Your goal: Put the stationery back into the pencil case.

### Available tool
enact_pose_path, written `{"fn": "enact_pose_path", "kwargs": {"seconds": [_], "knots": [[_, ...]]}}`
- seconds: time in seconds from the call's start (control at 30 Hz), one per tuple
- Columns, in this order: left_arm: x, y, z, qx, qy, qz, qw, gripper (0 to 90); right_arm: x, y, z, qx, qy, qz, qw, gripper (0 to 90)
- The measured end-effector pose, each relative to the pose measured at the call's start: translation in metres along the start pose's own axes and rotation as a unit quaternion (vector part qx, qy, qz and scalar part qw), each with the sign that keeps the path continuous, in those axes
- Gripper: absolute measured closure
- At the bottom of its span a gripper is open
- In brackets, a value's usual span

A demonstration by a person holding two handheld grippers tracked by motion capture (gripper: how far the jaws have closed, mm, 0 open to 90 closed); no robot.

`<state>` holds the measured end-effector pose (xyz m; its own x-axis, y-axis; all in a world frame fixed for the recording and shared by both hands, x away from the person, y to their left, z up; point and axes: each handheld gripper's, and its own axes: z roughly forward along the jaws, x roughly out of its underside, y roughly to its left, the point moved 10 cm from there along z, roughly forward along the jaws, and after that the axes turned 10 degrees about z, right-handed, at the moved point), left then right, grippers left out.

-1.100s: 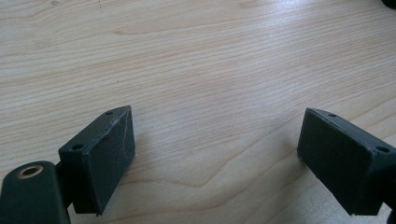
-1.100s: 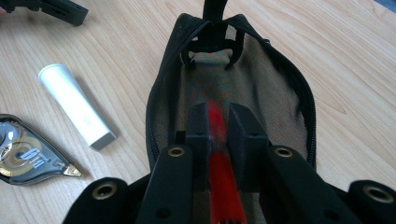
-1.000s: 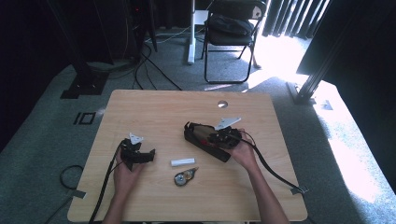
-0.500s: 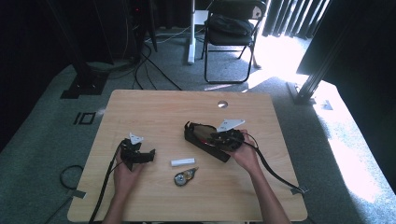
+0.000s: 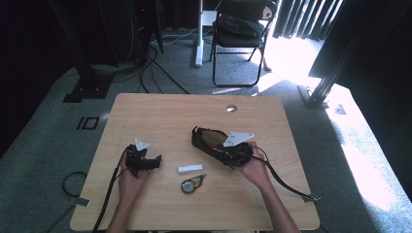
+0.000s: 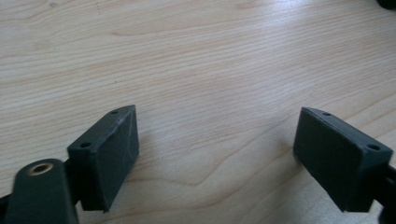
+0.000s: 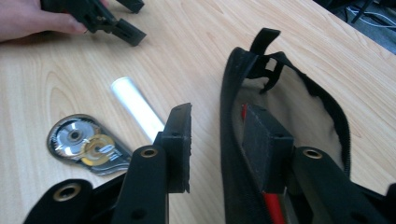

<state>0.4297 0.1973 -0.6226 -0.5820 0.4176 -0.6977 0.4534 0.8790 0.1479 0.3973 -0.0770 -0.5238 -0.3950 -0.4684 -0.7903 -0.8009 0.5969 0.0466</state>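
Your right gripper (image 7: 217,144) sits at the open mouth of a black fabric pouch (image 5: 210,139), right of the table's middle. Its jaws have just been opening: one blocky black pad stands outside the pouch's stiff zippered edge and the other inside, with that edge between them but not pinched. The pouch is soft and oval, lined in pale cloth, with a small strap loop at its far end; something thin and red (image 7: 272,205) lies inside it.

Your left gripper (image 6: 219,154) rests low over the left part of the table with its jaws wide apart and nothing between them. Its pads are matte, wedge-shaped blocks over bare wood.

Between your hands, nearer you, lie a smooth white tube (image 5: 190,168) and a flat teardrop-shaped tape dispenser (image 5: 192,184) with a clear shell showing round metal and yellow wheels. They lie just beside each other, the tube farther away.

The table (image 5: 160,111) is pale wood with a fine streaky grain.
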Motion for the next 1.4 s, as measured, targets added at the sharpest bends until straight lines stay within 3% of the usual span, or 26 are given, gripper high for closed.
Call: {"fn": "enact_pose_path", "kwargs": {"seconds": [0.17, 0.3, 0.4, 0.5, 0.73, 0.8, 0.97, 1.03, 1.17, 1.4], "knots": [[0.000, -0.001, 0.000, 0.001, -0.003, 0.001, 1.0000, 16.0, 0.003, 0.009, -0.002, -0.002, -0.002, -0.003, 1.0000, 59.9], [-0.001, -0.007, -0.005, 0.007, -0.017, 0.008, 0.9998, 32.7, 0.006, 0.015, -0.003, -0.002, -0.001, -0.007, 1.0000, 58.2], [-0.001, -0.011, -0.008, 0.012, -0.009, 0.010, 0.9998, 40.6, 0.007, 0.018, -0.003, -0.002, 0.000, -0.008, 1.0000, 57.7], [0.001, -0.019, -0.013, 0.029, 0.004, 0.024, 0.9993, 47.5, 0.009, 0.019, -0.002, 0.001, 0.002, -0.009, 1.0000, 56.9], [-0.005, -0.053, -0.034, 0.072, -0.022, 0.076, 0.9942, 47.3, 0.013, 0.025, -0.002, 0.000, 0.000, -0.009, 1.0000, 56.7], [-0.005, -0.058, -0.038, 0.074, -0.024, 0.083, 0.9936, 47.3, 0.013, 0.026, -0.002, -0.001, 0.000, -0.009, 1.0000, 56.7], [-0.004, -0.079, -0.050, 0.086, -0.028, 0.114, 0.9893, 46.9, 0.015, 0.028, -0.003, 0.000, 0.001, -0.015, 0.9999, 55.5], [-0.003, -0.082, -0.050, 0.086, -0.026, 0.119, 0.9889, 45.6, 0.014, 0.028, -0.003, -0.001, 0.001, -0.017, 0.9999, 55.5], [0.000, -0.097, -0.054, 0.093, -0.030, 0.143, 0.9848, 44.5, 0.014, 0.029, -0.005, 0.000, 0.000, -0.016, 0.9999, 55.3], [0.003, -0.116, -0.059, 0.104, -0.035, 0.159, 0.9811, 44.5, 0.016, 0.027, -0.007, 0.010, 0.007, -0.027, 0.9996, 53.9]]}}
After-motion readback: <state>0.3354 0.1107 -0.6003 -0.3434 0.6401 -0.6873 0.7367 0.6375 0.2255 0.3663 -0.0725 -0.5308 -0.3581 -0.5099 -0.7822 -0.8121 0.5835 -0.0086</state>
